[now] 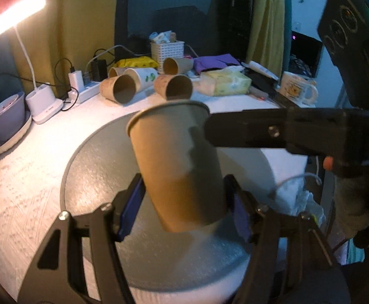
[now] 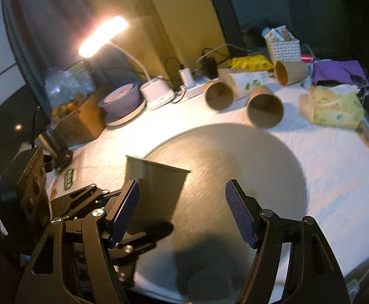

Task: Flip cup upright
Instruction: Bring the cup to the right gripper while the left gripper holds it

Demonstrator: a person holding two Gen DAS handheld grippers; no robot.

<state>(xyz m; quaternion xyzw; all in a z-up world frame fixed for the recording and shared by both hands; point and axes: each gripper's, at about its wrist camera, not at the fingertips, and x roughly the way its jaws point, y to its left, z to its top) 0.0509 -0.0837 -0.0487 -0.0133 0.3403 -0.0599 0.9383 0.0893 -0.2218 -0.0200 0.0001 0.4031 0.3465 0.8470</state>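
Observation:
A brown paper cup (image 1: 179, 167) is held mouth up and slightly tilted between the blue pads of my left gripper (image 1: 184, 207), above the round grey mat (image 1: 95, 167). The same cup shows in the right wrist view (image 2: 154, 192), with the left gripper's black fingers under it. My right gripper (image 2: 184, 212) is open and empty, its jaws wide apart just right of the cup. In the left wrist view one right finger (image 1: 247, 131) reaches in from the right and meets the cup near its rim.
Several paper cups lie on their sides behind the mat (image 1: 123, 88) (image 2: 265, 110). A lit desk lamp (image 1: 42, 101), purple bowl (image 1: 5, 119), power strip, white basket (image 1: 168, 50), tissue pack (image 1: 225, 82) and mug (image 1: 298, 91) line the table's back.

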